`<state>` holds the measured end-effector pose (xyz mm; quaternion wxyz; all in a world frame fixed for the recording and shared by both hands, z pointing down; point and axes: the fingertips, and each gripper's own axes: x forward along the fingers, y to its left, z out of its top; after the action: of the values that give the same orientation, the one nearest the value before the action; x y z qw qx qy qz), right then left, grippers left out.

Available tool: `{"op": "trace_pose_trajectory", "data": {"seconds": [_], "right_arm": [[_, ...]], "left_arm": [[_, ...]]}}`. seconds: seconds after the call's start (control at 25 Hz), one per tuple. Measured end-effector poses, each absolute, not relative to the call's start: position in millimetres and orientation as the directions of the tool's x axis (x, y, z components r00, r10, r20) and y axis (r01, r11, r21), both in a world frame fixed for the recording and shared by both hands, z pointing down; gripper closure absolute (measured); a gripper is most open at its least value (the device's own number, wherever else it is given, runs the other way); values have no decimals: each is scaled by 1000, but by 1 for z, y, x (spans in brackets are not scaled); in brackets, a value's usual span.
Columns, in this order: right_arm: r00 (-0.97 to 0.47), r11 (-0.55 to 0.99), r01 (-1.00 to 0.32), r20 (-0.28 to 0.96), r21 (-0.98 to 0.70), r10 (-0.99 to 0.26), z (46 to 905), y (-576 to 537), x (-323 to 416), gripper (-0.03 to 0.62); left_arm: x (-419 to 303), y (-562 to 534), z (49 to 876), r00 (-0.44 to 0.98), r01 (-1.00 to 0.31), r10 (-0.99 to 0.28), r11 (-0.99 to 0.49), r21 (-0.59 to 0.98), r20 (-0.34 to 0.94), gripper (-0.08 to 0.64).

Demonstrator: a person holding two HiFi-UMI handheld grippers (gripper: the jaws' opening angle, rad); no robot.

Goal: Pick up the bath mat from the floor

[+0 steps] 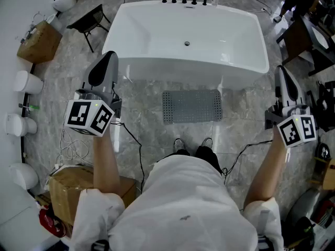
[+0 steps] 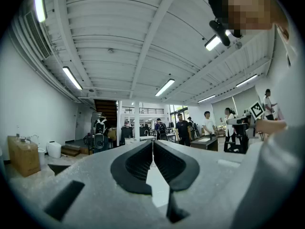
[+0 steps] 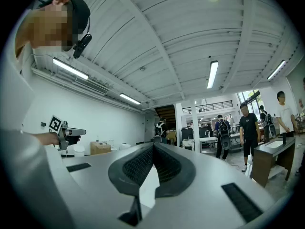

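one bath mat, head view only, people in gripper views

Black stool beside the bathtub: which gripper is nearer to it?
Left. The left gripper is close by the black stool; the right gripper is across the bathtub from it.

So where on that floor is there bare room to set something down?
Bare floor lies right of the bath mat, in front of the bathtub, and again between the bathtub and the toilets at left. Lower left is crowded with cables and a cardboard box.
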<state>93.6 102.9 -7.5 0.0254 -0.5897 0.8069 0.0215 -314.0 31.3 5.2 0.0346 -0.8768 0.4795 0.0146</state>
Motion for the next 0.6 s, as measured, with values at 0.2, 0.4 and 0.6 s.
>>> {"op": "trace_pose_trajectory", "data": {"seconds": [0.2, 0.4, 0.6], "right_arm": [[-294, 293, -956, -64, 22, -954, -10, 102, 94, 584], [-274, 273, -962, -73, 21, -959, -8, 103, 92, 584], [-275, 275, -961, -58, -2, -960, -6, 101, 91, 584]], "left_arm": [[-314, 30, 6, 549, -836, -834, -547, -36, -60, 540], [-317, 30, 10, 555, -832, -830, -555, -25, -61, 540], [-314, 29, 14, 558, -829, -828, -559, -10, -57, 540]]}}
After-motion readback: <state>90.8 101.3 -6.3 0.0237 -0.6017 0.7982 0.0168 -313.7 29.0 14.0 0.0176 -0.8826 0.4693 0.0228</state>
